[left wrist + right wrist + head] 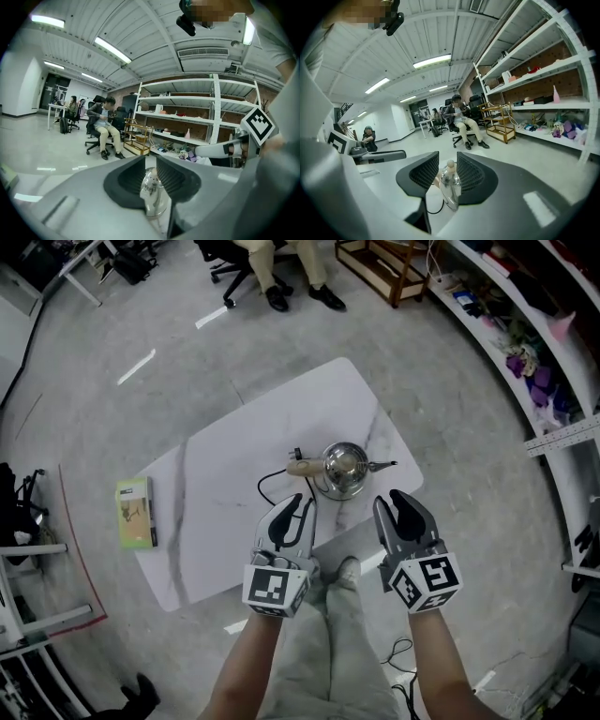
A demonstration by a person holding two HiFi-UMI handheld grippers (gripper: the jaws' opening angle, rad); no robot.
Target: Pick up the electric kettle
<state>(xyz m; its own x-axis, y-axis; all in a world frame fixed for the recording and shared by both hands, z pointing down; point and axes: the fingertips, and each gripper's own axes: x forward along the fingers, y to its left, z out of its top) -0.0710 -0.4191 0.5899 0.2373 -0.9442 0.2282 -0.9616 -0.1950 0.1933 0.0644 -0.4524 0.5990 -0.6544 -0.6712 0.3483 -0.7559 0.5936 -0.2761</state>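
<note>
Head view: kettle (pixel 344 468) upright by near edge of table (pixel 216 521), toward right corner, ahead between left gripper (pixel 289 514) and right gripper (pixel 397 510); handle (pixel 302 467) pointing left, nearer left gripper.
Left gripper view: fingers (pixel 129 178) narrowly apart, empty, kettle beyond gap.
Right gripper view: likewise parted, holding nothing.

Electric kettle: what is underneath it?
The electric kettle stands on the white table, with a black cord trailing on the tabletop at its handle side. Its body covers whatever base sits below it.

Electric kettle (pixel 344 468) stands on white table (pixel 225 521), cord (pixel 266 486) seemingly attached.
</note>
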